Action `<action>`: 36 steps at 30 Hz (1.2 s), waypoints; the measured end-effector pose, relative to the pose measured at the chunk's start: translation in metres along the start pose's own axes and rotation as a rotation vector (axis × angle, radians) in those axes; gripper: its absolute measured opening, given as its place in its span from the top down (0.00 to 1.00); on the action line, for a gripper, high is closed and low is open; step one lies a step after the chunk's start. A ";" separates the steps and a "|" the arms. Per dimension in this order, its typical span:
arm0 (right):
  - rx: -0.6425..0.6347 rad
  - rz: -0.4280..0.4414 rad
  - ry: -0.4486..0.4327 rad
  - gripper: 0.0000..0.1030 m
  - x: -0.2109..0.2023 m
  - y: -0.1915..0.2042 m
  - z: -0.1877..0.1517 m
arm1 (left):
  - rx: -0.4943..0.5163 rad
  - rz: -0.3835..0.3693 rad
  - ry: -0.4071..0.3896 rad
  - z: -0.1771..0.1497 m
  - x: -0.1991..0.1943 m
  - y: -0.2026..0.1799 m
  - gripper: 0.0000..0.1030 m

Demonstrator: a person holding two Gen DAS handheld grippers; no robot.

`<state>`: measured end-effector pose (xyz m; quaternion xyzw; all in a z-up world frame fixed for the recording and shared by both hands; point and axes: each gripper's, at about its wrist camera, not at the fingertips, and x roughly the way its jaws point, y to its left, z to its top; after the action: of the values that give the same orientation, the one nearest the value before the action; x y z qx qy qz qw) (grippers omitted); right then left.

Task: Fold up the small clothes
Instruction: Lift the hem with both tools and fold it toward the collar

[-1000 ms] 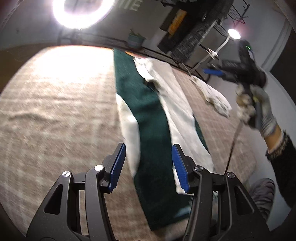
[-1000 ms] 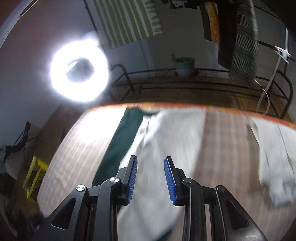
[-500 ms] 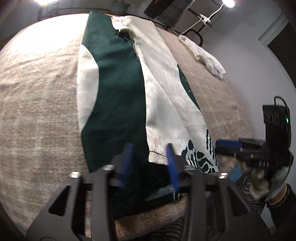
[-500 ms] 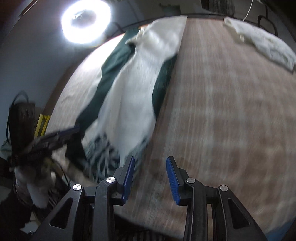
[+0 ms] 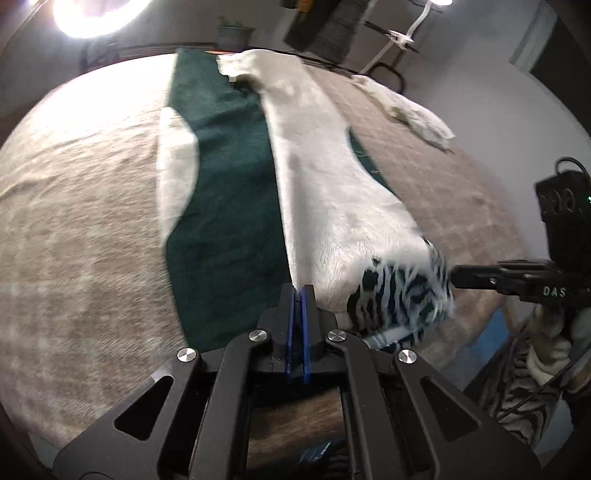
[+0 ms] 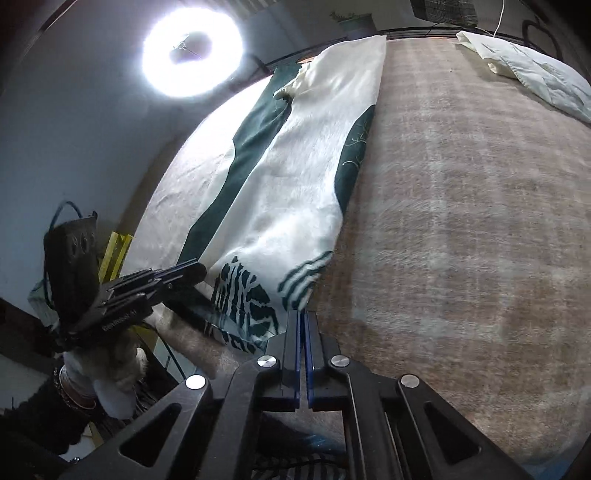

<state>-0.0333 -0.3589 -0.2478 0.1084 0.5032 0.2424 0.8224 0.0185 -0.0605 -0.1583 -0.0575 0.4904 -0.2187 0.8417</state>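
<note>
A long green and cream garment (image 5: 236, 192) lies stretched across the brown plaid table (image 5: 74, 229), its striped hem (image 5: 399, 295) at the near edge. My left gripper (image 5: 297, 291) is shut on the hem's near left part, where green meets cream. In the right wrist view the same garment (image 6: 295, 177) runs away from me, and my right gripper (image 6: 302, 317) is shut on the striped hem's right corner (image 6: 299, 288). The left gripper also shows there (image 6: 184, 271), and the right gripper shows at the right of the left wrist view (image 5: 465, 277).
A second cream cloth (image 5: 410, 110) lies at the far right of the table, also in the right wrist view (image 6: 535, 74). A ring light (image 6: 192, 55) glares beyond the far edge. A plant pot (image 5: 234, 33) and hanging clothes stand behind the table.
Both grippers came down to the near hem and closed on it; they were open a second ago and half a second ago.
</note>
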 end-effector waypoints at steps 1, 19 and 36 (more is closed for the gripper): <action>-0.003 -0.001 0.009 0.96 0.001 -0.001 -0.001 | -0.017 -0.003 0.009 0.000 -0.002 0.004 0.96; 0.084 0.172 0.114 0.64 0.014 -0.017 -0.007 | -0.307 -0.108 0.072 -0.029 -0.035 0.078 0.58; 0.194 0.297 0.041 1.00 0.007 -0.029 0.006 | -0.352 -0.248 0.037 -0.004 -0.038 0.083 1.00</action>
<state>-0.0171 -0.3802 -0.2628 0.2554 0.5193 0.3137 0.7528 0.0248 0.0303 -0.1556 -0.2594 0.5255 -0.2326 0.7761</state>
